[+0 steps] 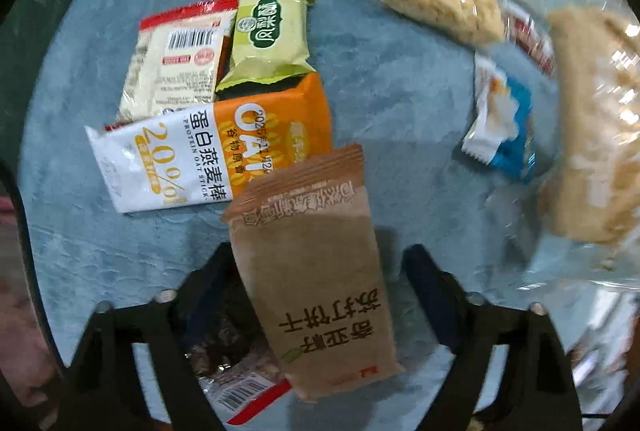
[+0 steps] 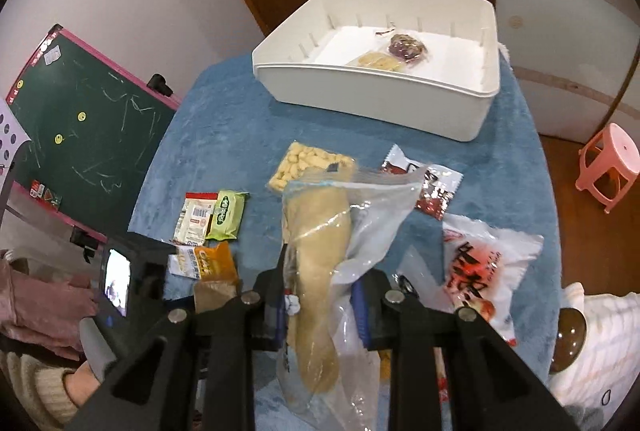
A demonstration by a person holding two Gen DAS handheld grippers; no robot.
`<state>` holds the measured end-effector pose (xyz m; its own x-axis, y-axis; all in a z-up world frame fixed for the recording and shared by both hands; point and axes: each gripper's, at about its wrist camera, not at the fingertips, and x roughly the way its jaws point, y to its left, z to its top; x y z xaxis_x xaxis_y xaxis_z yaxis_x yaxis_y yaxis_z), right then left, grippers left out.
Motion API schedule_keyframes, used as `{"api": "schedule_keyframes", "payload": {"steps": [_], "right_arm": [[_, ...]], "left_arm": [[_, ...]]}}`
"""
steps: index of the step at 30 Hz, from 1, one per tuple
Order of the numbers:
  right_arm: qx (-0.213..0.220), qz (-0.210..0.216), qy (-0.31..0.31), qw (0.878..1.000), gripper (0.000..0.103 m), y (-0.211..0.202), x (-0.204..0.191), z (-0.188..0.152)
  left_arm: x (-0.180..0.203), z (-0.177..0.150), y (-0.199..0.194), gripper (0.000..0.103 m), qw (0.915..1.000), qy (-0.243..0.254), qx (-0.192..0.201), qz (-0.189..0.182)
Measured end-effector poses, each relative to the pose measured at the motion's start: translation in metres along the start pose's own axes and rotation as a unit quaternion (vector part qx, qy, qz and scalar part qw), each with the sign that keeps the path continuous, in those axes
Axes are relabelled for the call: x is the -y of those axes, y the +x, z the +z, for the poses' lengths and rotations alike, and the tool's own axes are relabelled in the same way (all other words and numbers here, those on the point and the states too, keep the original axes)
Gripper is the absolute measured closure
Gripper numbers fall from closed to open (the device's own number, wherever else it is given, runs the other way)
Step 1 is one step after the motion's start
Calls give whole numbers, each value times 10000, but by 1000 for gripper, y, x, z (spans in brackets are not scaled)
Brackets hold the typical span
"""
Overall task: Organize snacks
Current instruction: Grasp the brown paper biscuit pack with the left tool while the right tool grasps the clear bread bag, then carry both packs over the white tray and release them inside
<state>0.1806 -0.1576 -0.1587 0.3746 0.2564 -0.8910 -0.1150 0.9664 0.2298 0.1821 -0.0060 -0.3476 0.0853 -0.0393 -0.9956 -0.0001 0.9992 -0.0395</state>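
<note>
Through my left wrist camera I read "PROTEIN OAT STICK", "20%" and "OAT" on the white and orange foil oat bar packet (image 1: pixel 208 151) lying on the blue fuzzy tablecloth (image 1: pixel 400 91). Above it a small green foil packet (image 1: pixel 268 39) overlaps a clear wrapper with a red edge and a barcode label (image 1: pixel 176 63).

My left gripper (image 1: pixel 320 271) has its jaws spread wide either side of a brown paper-look biscuit packet (image 1: pixel 316 271) printed with Chinese characters; I cannot tell whether the fingers touch it.

My right gripper (image 2: pixel 320 295) is clamped on a clear plastic zip bag (image 2: pixel 340 231) holding a long pale beige snack, lifted above the cloth, its lower end cut off by the frame.

Beyond it lie a clear pack of puffed sticks (image 2: pixel 308 163), a red and silver sachet (image 2: pixel 424 187) and a white bag with red characters (image 2: pixel 484 267).

The white plastic bin (image 2: pixel 380 91) at the far edge holds two small wrapped snacks, too small to read.
</note>
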Motion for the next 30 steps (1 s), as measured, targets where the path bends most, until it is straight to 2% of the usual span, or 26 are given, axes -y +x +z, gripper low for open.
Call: {"api": "schedule_keyframes", "payload": {"steps": [1,2,5,7,8,12,16,20,22,26,30], "right_arm": [[1,5,13,10000,77,-2,0,-3],[3,20,31,10000,77,-4,1,-6],[28,41,37,10000,77,-11,0,-16],[66,72,31,9999,77,-19,-1,-21],[96,89,18,9999,77,-23,-1,-23],[254,151,-46,9996,77,-45,-4,-31],[492,260,-140,9984,78,-76,-7,-37],[823,302,-275,9958,77,-110,-11,-39],[1044,320,-330,9935,77,-130,-12,-39],[1395,329,-390,9889,78,-161,-12,-33],[1695,306,-311,9846,78,-177,-7,-14]], "left_arm": [[5,0,-2,40,9999,94,56,8],[12,-1,-4,46,9998,155,110,-20],[16,-1,-7,47,9997,177,115,-84],[12,-4,-11,48,9996,4,153,-257],[8,-7,-15,48,9991,-85,194,-376],[-10,-16,-43,48,9977,-269,422,-457],[-18,-20,-97,48,9939,-341,864,-595],[-12,-20,-171,47,9856,-334,1474,-753],[-20,-36,-208,47,9810,-287,1751,-782],[-24,-40,-266,47,9706,-58,2319,-647],[-19,-26,-320,47,9619,227,2689,-443]]}}
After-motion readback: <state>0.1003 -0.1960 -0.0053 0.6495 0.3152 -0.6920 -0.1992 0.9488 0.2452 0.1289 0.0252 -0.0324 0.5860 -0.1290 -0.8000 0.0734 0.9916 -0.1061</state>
